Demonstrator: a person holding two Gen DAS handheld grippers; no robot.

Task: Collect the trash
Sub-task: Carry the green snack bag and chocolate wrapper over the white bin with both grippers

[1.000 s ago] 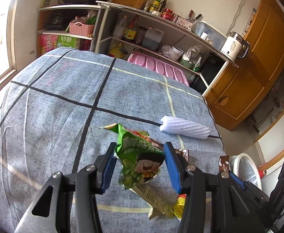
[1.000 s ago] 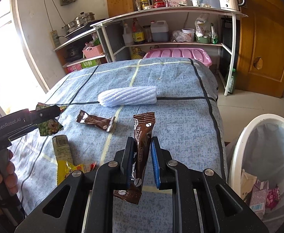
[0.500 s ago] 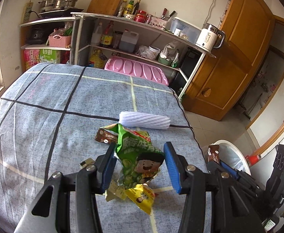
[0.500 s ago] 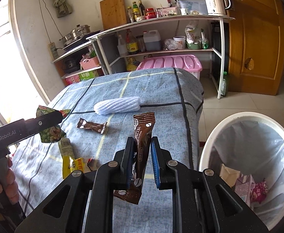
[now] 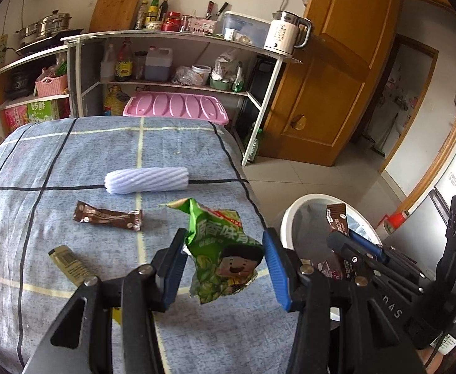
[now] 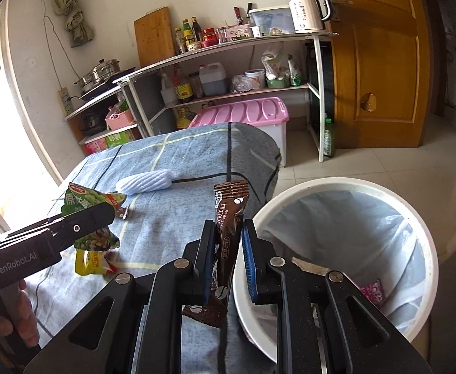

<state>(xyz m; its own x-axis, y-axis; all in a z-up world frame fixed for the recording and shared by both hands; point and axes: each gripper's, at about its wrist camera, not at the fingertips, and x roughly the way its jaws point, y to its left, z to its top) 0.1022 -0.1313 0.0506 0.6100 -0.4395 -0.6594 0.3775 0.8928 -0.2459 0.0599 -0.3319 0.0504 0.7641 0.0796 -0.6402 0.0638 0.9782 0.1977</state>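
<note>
My left gripper is shut on a crumpled green snack bag, held above the right edge of the blue checked cloth. My right gripper is shut on a brown coffee sachet that stands upright beside the rim of a white lined bin. The left view shows that sachet over the bin. On the cloth lie a white foam sleeve, another brown sachet, an olive sachet and a yellow wrapper.
A metal shelf with bottles, pots and a kettle stands behind the cloth, with a pink-lidded box under it. To the right are a wooden door and tiled floor. The bin holds some rubbish at its bottom.
Both grippers have swung to the right with their loads, toward the bin. The bin now fills far more of the right wrist view, and more wrappers on the cloth show in the left view.
</note>
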